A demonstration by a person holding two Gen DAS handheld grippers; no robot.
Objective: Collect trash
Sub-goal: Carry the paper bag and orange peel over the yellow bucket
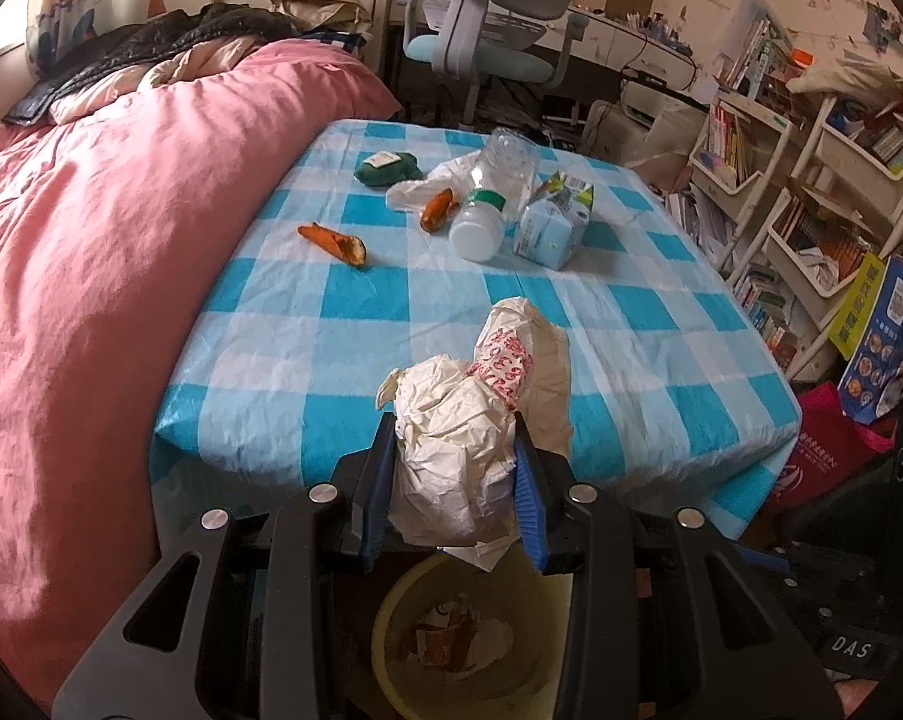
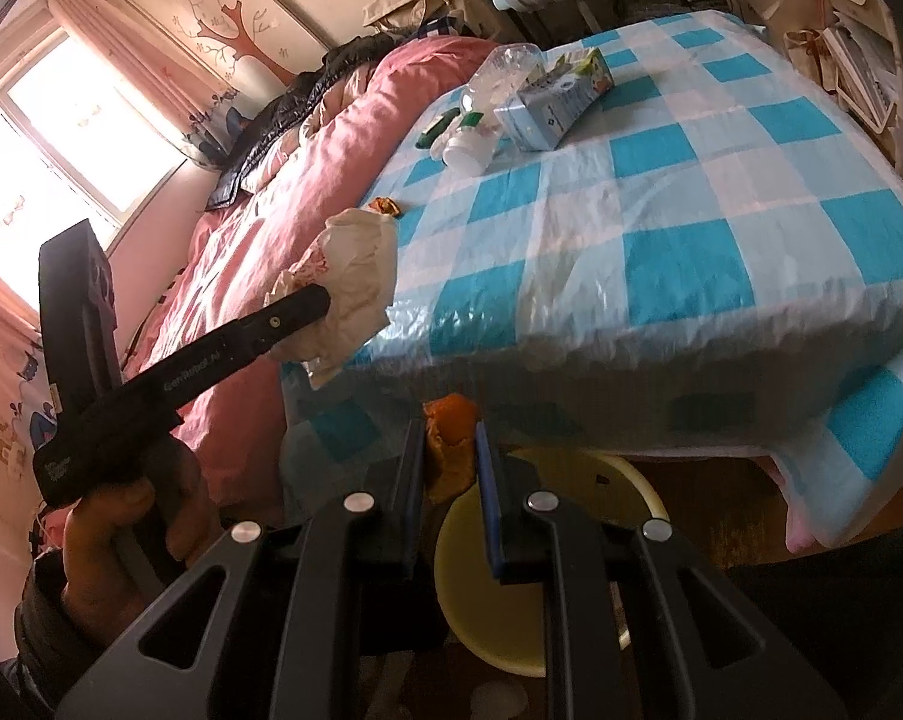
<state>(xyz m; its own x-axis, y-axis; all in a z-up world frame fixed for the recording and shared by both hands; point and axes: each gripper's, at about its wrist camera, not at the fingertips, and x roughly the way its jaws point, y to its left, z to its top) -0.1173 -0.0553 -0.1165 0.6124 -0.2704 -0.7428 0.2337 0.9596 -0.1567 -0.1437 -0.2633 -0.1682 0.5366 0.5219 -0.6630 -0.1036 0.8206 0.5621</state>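
Observation:
My left gripper point(image 1: 452, 423) is shut on a crumpled white paper wrapper point(image 1: 451, 474) with red print, held over the near table edge. Below it stands a yellow bin point(image 1: 391, 666) with scraps inside. My right gripper point(image 2: 449, 429) is shut on a piece of orange peel point(image 2: 451, 450), just above the yellow bin point(image 2: 487, 630). The right wrist view also shows the left gripper point(image 2: 322, 300) with the wrapper point(image 2: 358, 276). On the checked table point(image 1: 631, 330) lie two peel pieces point(image 1: 334, 243) point(image 1: 438, 208), a white pill bottle point(image 1: 478, 228), a clear bottle point(image 1: 508, 159), a blue carton point(image 1: 550, 225) and a green pouch point(image 1: 388, 167).
A pink bed point(image 1: 91, 300) runs along the table's left side. A desk chair point(image 1: 481, 30) stands behind the table. Shelves of books point(image 1: 781, 210) and bags point(image 1: 883, 336) crowd the floor at the right. A hand point(image 2: 109, 516) grips the left tool's handle.

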